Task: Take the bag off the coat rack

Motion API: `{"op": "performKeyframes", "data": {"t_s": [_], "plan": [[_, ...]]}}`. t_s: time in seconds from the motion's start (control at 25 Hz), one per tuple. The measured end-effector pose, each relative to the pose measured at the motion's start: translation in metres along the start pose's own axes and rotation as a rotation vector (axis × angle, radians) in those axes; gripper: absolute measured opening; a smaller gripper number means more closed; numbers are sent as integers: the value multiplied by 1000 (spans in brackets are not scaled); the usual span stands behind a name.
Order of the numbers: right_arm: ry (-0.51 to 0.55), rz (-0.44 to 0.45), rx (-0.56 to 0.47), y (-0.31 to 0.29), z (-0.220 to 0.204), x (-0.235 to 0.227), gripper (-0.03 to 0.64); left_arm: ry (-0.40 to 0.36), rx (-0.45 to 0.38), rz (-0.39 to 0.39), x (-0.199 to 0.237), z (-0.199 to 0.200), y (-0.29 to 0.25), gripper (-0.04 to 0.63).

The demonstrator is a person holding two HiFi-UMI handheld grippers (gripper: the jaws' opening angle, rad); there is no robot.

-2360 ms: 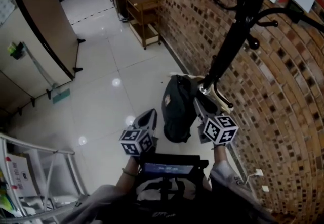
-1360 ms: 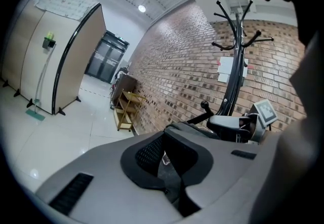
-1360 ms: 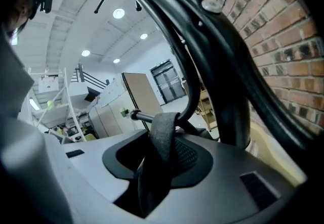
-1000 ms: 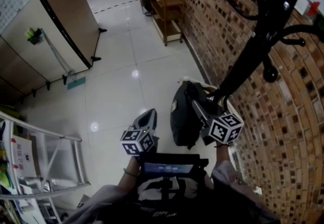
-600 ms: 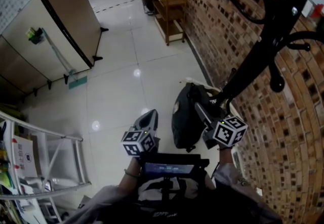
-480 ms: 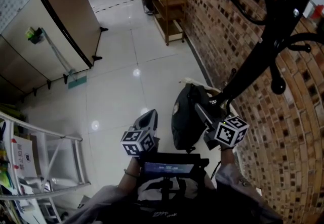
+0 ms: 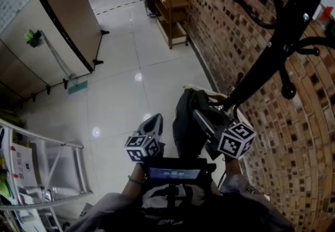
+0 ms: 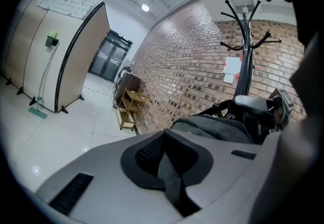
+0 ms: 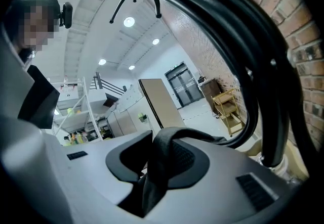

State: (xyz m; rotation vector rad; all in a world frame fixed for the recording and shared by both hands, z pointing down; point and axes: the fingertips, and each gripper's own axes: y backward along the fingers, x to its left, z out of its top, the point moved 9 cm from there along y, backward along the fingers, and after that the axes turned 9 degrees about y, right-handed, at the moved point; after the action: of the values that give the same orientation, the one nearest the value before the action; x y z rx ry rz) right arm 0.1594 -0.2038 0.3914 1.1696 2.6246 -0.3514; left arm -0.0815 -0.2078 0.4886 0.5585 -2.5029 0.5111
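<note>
Pinches strap (image 9: 156, 163) in narrowed right claw (image 7: 200, 117), drawn back slightly from coat rack (image 7: 272, 47) since earlier, with bag (image 7: 183, 123) hanging just left; left claw (image 7: 155, 118) closed, empty; brick wall (image 7: 220, 26) close right, open floor (image 7: 120, 79) left

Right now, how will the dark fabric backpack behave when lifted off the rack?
Likely floppy: the dark fabric backpack hangs slumped on the black metal coat rack. Its woven strap folds between the fingers of the right gripper, so it may swing.
</note>
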Motion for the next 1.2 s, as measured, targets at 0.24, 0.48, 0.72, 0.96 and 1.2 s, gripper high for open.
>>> {"op": "performKeyframes", "data": {"t_s": [0.24, 0.48, 0.72, 0.96, 1.2], "plan": [[-35, -6, -32, -4, 5, 13, 80, 31, 2, 11, 4, 7, 9, 8], [-4, 27, -22, -26, 14, 28, 78, 53, -42, 29, 24, 5, 19, 8], [5, 31, 14, -45, 2, 45, 75, 78, -59, 69, 39, 14, 39, 8], [-51, 29, -8, -53, -16, 57, 75, 104, -82, 108, 67, 22, 60, 8], [-90, 6, 14, -51, -41, 75, 75, 108, -74, 94, 75, 25, 73, 8]]}}
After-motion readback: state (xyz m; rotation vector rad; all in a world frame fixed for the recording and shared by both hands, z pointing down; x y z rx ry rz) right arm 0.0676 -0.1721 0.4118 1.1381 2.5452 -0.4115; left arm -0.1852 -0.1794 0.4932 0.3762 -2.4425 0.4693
